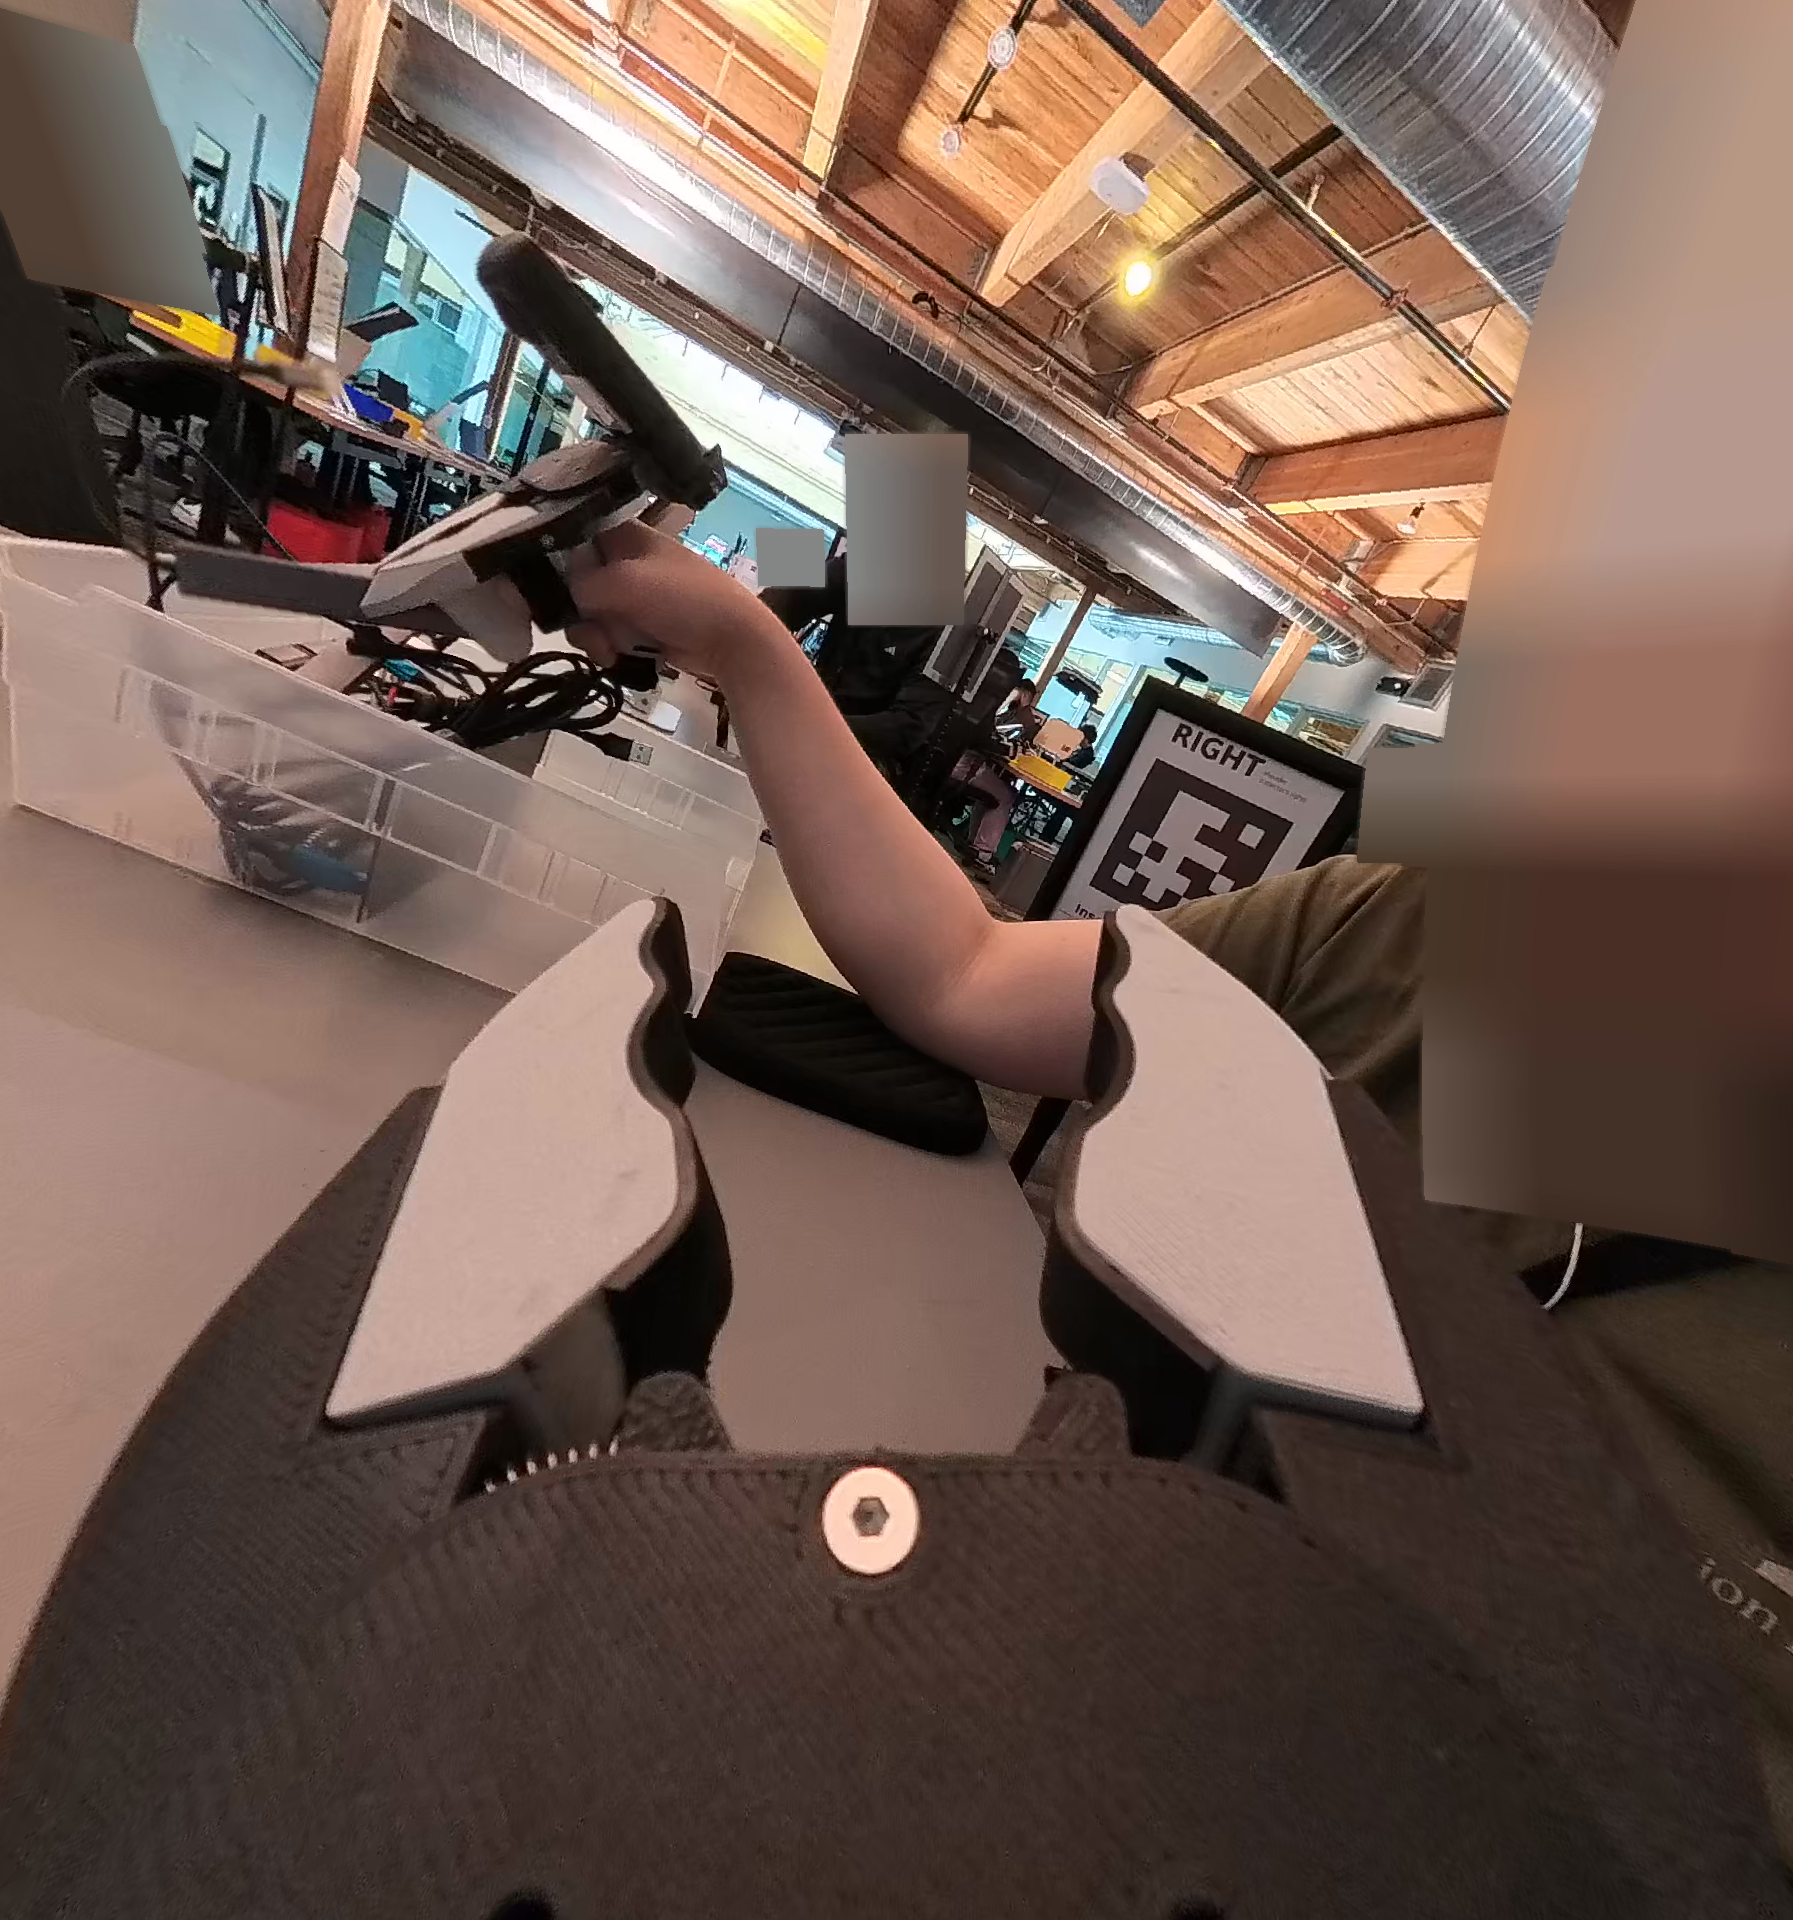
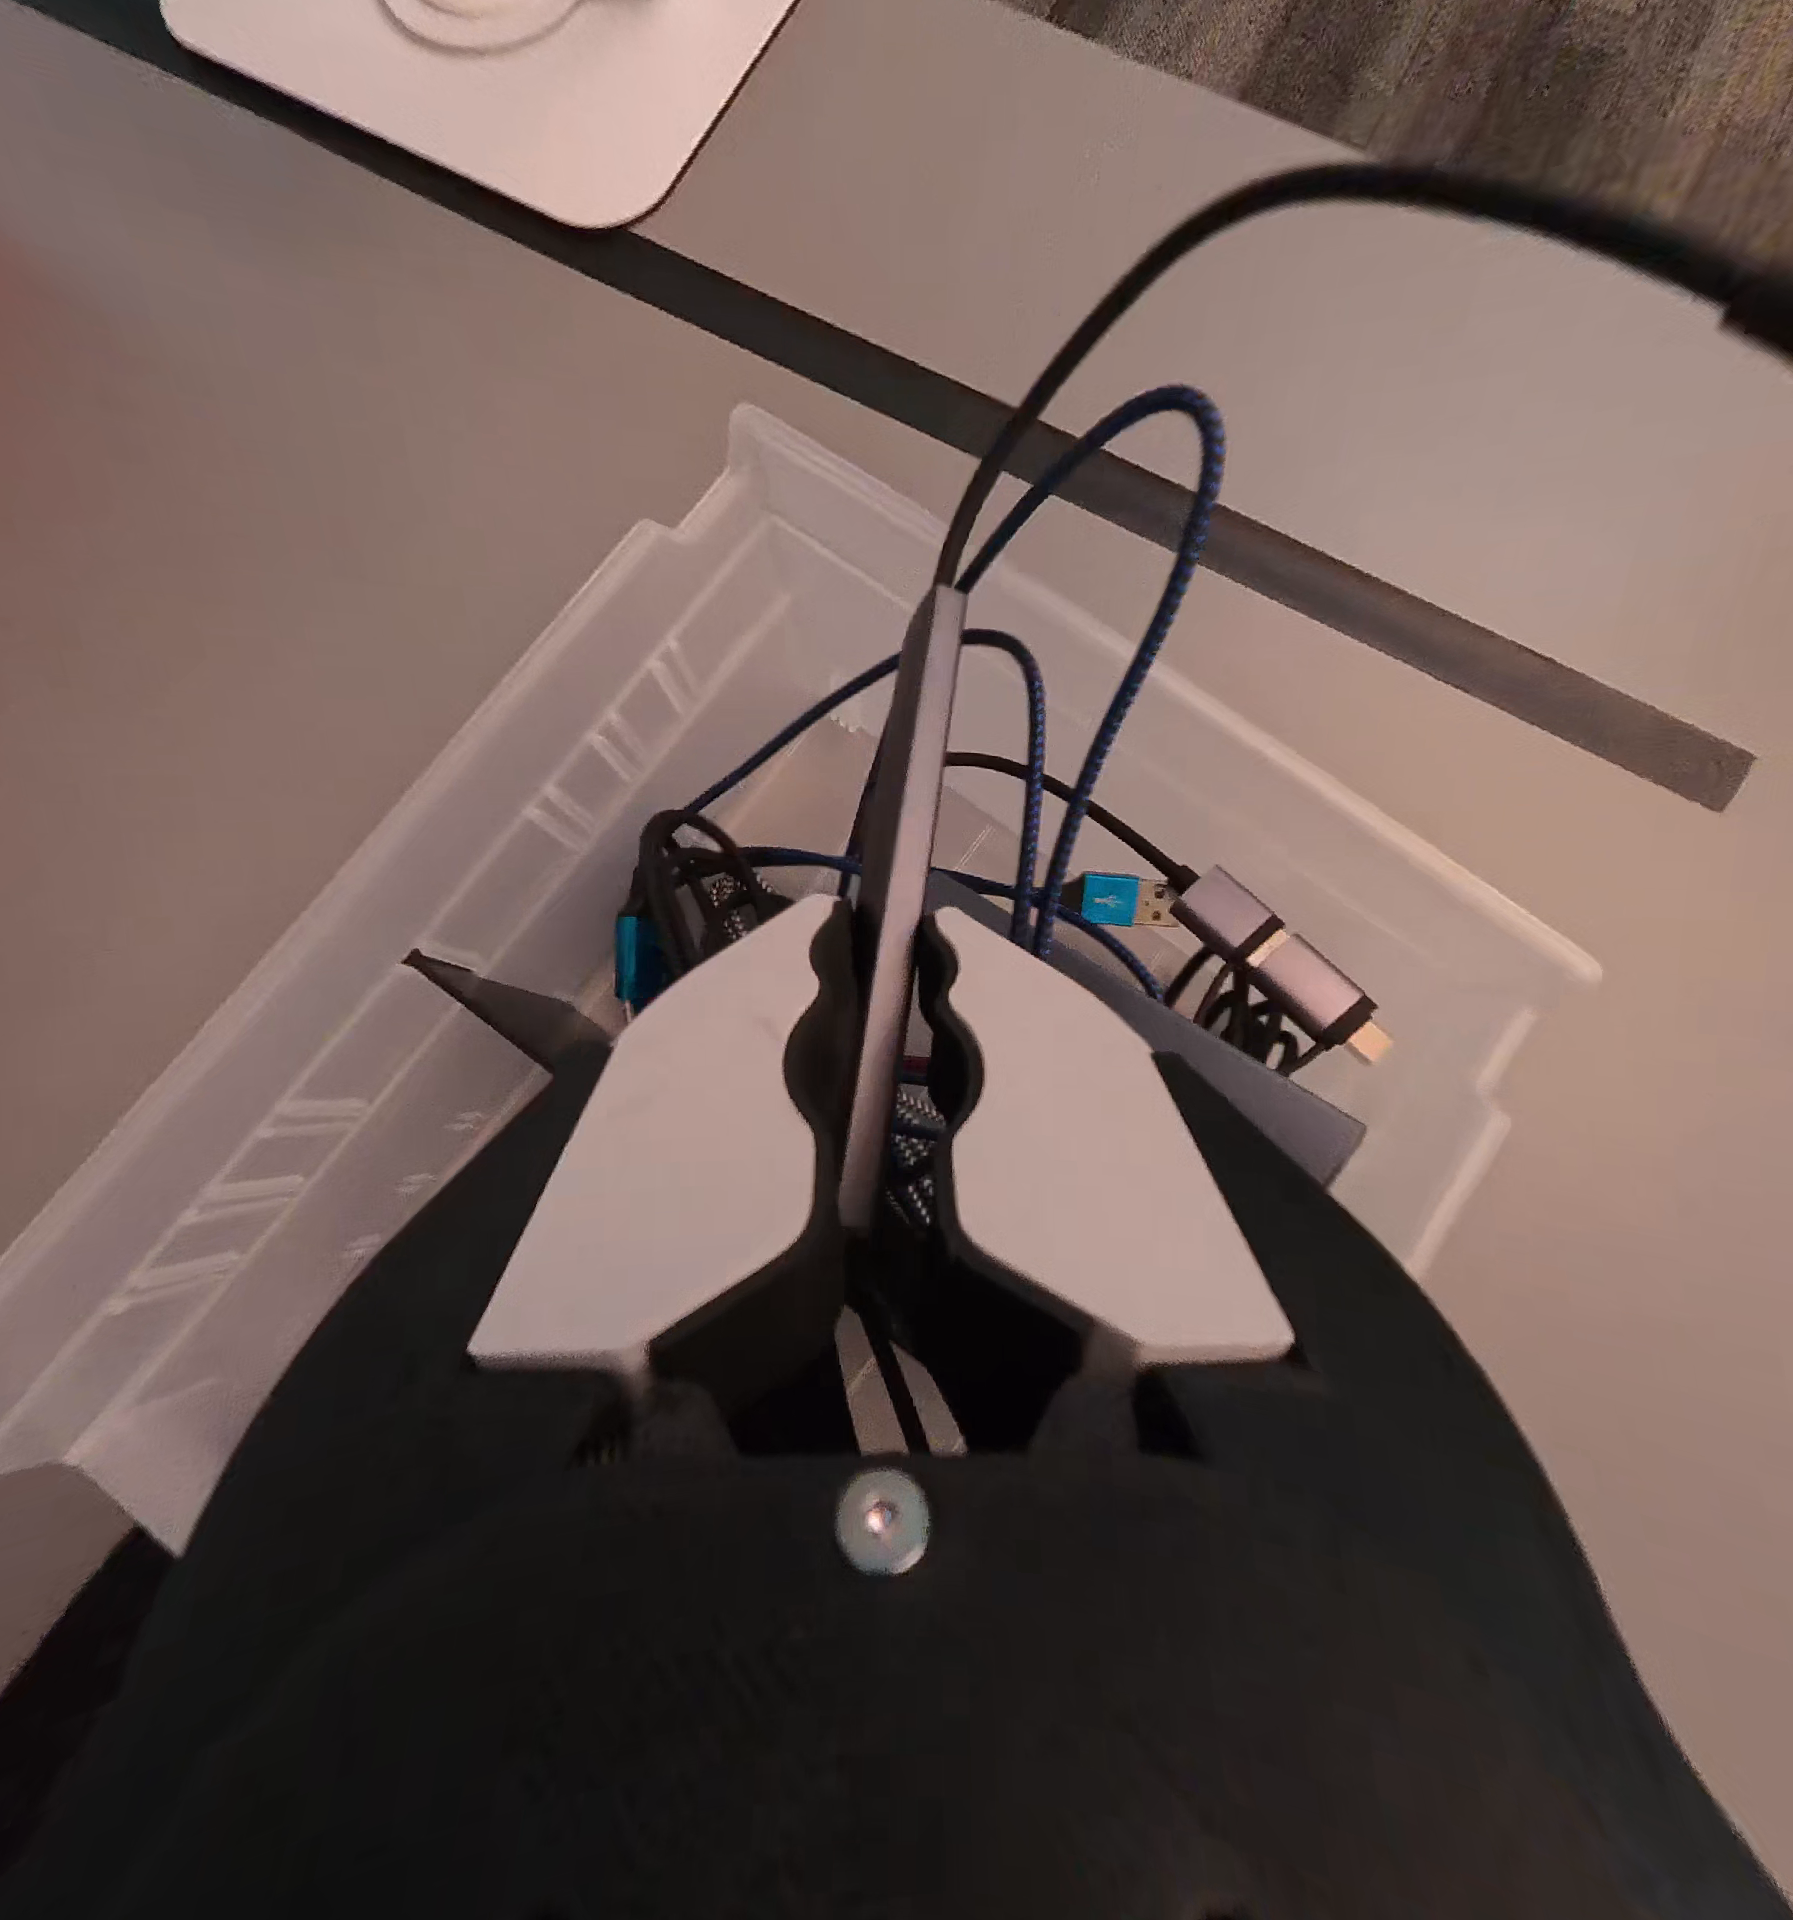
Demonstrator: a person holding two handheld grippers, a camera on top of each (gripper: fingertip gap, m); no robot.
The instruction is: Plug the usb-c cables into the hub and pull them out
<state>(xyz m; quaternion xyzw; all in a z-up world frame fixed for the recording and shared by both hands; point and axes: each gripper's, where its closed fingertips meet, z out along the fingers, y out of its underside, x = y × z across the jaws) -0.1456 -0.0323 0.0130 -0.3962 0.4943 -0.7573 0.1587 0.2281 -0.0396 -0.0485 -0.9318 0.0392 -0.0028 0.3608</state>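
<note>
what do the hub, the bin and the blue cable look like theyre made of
Hub, shut in the right claw: probably brushed metal, matte grey sheen. Bin: frosted translucent plastic, ribs show through. Blue cable: braided fabric jacket, woven blue-black pattern.

Support surface: a pale grey table (image 1: pixel 144 1122), filling the left half of the left wrist view. A clear plastic bin (image 1: pixel 372 800) rests directly on it at centre left. In the right wrist view, a white rounded-corner pad (image 2: pixel 518 104) lies at the upper left
</note>
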